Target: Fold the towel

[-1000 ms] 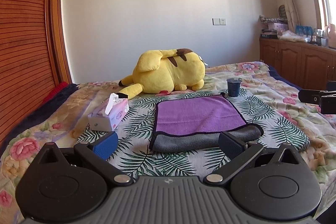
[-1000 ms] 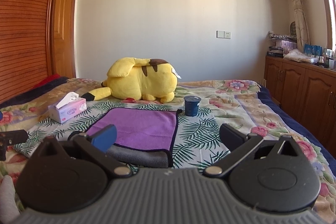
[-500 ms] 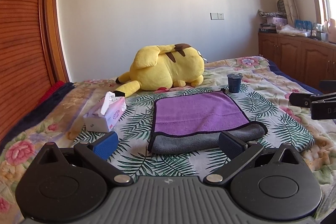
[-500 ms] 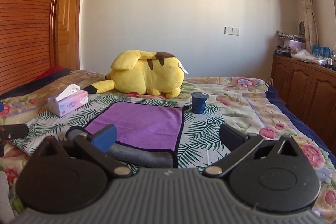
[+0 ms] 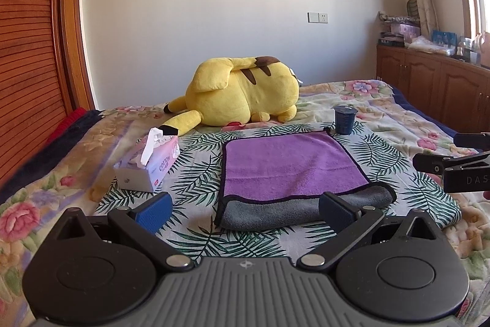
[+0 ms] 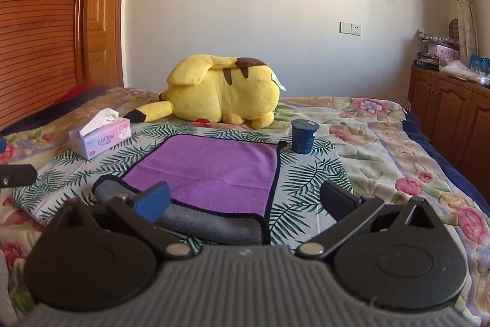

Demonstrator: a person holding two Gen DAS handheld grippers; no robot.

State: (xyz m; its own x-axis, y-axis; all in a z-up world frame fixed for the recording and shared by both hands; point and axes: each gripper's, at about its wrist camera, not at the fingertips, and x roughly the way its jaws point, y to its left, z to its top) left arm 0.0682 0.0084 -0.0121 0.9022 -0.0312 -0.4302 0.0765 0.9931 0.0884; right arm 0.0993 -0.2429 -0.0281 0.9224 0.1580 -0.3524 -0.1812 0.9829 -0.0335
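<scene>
Clearly readable, "COTTON" marks the one tissue box (image 5: 149, 163) near the bed's (image 5: 398, 118) left edge. One purple-and-grey towel (image 5: 291, 167) lies mid-bed, its near edge folded over; one dark cup (image 5: 345, 120) stands at its far right corner. Both left gripper (image 5: 245, 209) and right gripper (image 6: 245, 201) gape wide, holding nothing.

Both wrist cameras sit low over the near edge of the bed (image 5: 382, 112), facing the far wall. The left view looks from left of the towel (image 5: 291, 164), the right from its right. Both share the towel (image 6: 211, 170), plush (image 6: 223, 94), tissue box (image 5: 150, 164) and cup (image 6: 303, 137).
</scene>
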